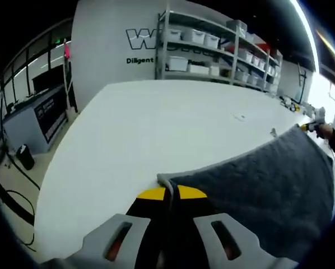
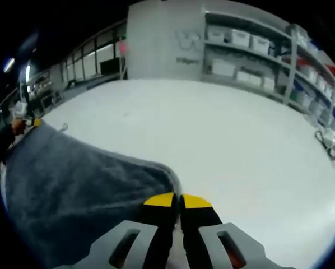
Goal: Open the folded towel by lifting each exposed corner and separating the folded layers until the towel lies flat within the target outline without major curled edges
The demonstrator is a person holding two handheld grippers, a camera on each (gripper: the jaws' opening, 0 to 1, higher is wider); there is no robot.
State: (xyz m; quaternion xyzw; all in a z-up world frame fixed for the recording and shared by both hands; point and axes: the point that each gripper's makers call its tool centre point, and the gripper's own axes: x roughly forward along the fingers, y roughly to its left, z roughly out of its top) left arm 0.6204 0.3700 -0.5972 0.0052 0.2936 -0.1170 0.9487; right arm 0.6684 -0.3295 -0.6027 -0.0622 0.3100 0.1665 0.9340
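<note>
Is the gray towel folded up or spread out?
Mostly spread out: the towel stretches between the left gripper and right gripper, each shut on a corner.

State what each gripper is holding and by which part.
Left gripper is shut on one corner of the grey towel; right gripper is shut on another corner.

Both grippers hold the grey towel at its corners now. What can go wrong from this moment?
1. Each gripper pinches only the very corner of the towel; a pull could probably slip it free.
2. The towel hangs stretched between them over the table. If lowered unevenly, an edge may curl or fold under.
3. No target outline is seen on the table, so the towel may land off place.
</note>
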